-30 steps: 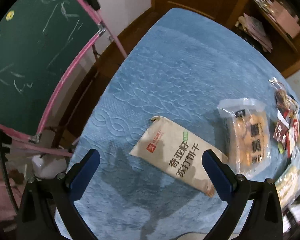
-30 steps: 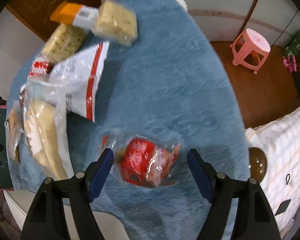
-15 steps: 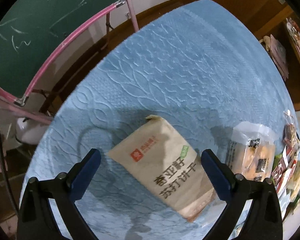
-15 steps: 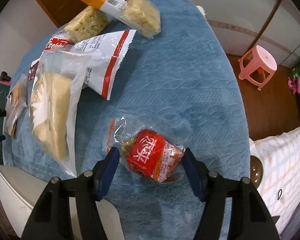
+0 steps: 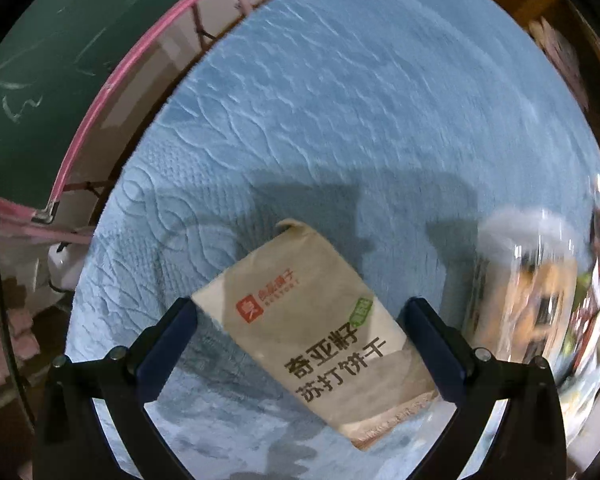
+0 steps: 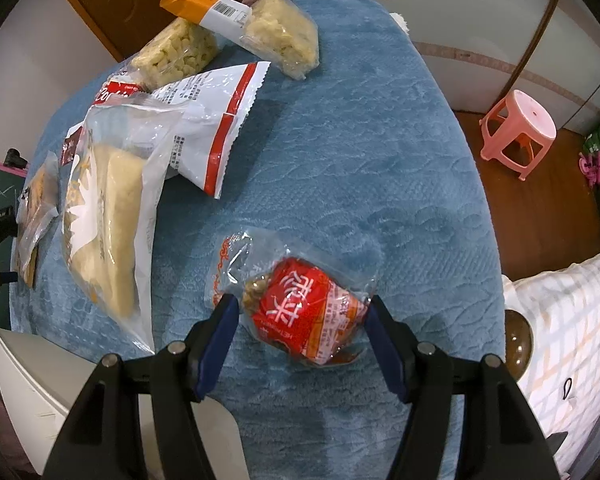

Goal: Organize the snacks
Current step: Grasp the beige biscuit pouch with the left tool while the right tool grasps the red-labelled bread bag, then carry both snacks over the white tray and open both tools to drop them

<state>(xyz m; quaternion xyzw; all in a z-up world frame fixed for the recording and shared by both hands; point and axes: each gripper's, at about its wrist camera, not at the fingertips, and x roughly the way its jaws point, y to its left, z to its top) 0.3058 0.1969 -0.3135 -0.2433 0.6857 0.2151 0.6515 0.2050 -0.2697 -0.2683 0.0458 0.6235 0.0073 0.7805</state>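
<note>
A tan cracker packet (image 5: 320,340) with black Chinese lettering lies flat on the blue table cover (image 5: 360,100). My left gripper (image 5: 300,344) is open, with its fingers on either side of the packet. A red snack in a clear bag (image 6: 300,312) lies between the fingers of my right gripper (image 6: 300,324), whose pads (image 6: 220,332) stand close to the bag's sides. Whether they press the bag is unclear. The right gripper sits low over the blue cover (image 6: 360,140).
A large clear bag of pale biscuits (image 6: 108,216), a white and red packet (image 6: 216,120) and two bags of puffed snacks (image 6: 280,36) lie at the left and far side. A clear packet (image 5: 520,292) lies right of the tan one. A chalkboard (image 5: 60,60) and pink stool (image 6: 518,124) stand off the table.
The left gripper has moved forward and down so the tan packet now lies between its fingers. The right gripper's fingers have narrowed around the red snack bag.
</note>
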